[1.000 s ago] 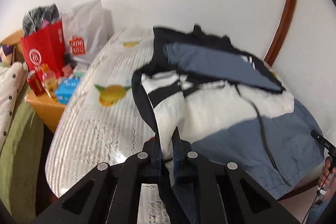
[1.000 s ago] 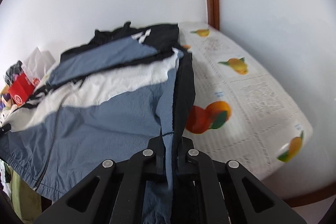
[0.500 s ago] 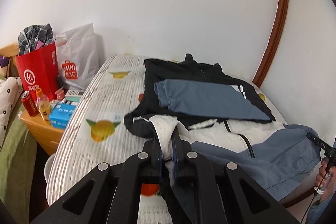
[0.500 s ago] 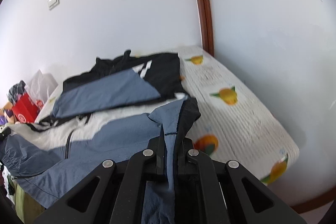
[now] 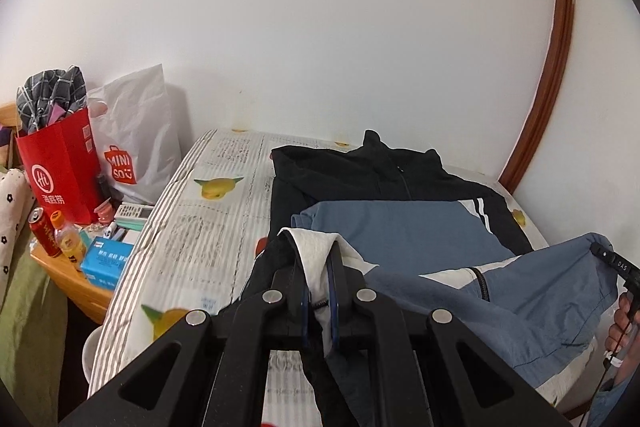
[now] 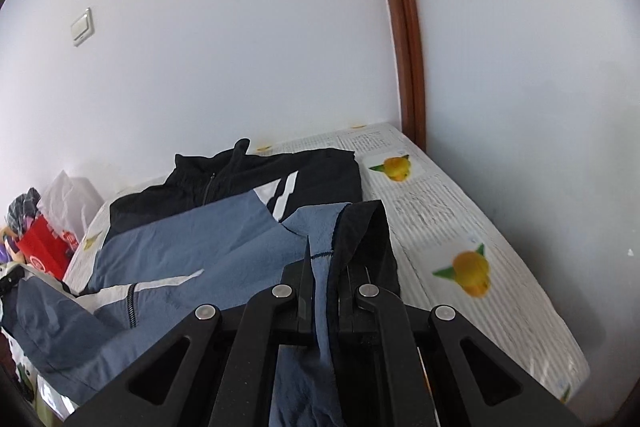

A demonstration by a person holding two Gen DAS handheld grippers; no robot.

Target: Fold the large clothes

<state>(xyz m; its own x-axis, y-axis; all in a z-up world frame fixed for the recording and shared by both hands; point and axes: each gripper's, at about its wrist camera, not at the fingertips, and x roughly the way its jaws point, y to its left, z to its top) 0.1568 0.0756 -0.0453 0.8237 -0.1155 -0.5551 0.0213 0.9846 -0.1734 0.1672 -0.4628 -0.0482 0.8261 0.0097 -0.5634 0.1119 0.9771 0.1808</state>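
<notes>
A large jacket (image 5: 400, 239) in black, blue and white lies across the bed (image 5: 208, 227), collar toward the far wall, a blue sleeve folded over its chest. My left gripper (image 5: 316, 269) is shut on a bunched white and black edge at the jacket's near left corner. The right gripper (image 6: 324, 267) is shut on the blue and black hem of the jacket (image 6: 224, 231) at its near right corner. Between the two grips the lower part hangs lifted off the bed. In the left wrist view the right gripper (image 5: 612, 261) and the hand (image 5: 624, 323) holding it show at the right edge.
A wooden bedside stand (image 5: 72, 287) left of the bed carries a red paper bag (image 5: 60, 167), a white shopping bag (image 5: 136, 147), a can, a bottle and a blue box (image 5: 106, 263). White walls close the far side and the right, with brown wooden trim (image 6: 404, 47) in the corner.
Both grippers have risen and drawn back toward the near edge, still shut on the jacket's lower edge. The lower part has unrolled and now hangs stretched between them; more wall is in view.
</notes>
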